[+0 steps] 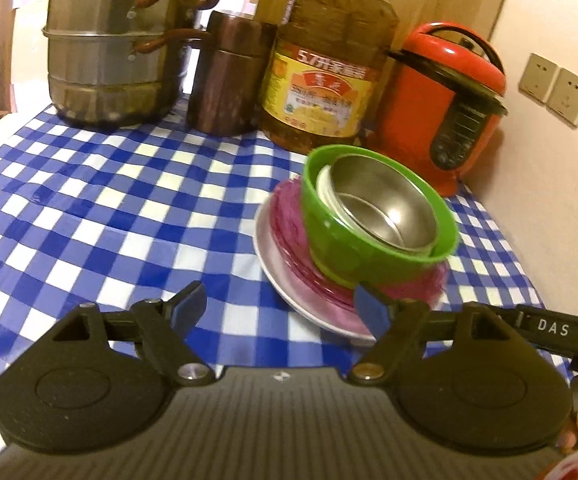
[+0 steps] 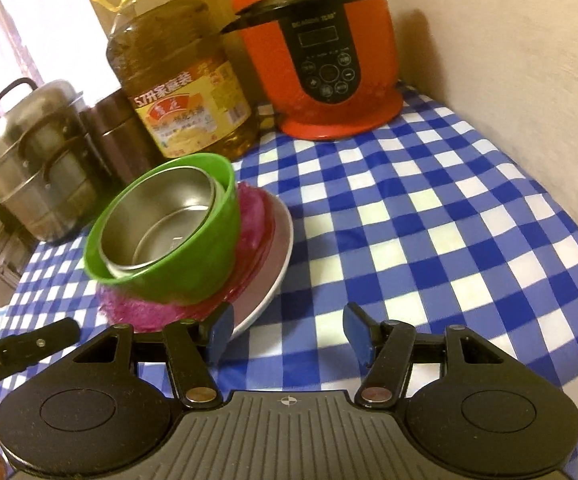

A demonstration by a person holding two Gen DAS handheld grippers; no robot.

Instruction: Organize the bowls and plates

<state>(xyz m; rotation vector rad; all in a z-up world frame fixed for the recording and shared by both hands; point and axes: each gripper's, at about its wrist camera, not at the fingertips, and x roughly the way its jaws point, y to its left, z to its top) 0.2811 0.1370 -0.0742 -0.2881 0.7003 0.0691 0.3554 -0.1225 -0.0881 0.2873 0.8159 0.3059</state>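
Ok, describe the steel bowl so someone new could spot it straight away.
Find the red rice cooker on the checked tablecloth; in front of it plates carry a green bowl. The steel bowl nests inside it, the stack's only shiny metal piece.

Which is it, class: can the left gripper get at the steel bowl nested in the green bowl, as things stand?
Probably yes. The left gripper is open and empty, just short of the stack. The steel bowl sits uppermost in the green bowl with its rim exposed and nothing above it.
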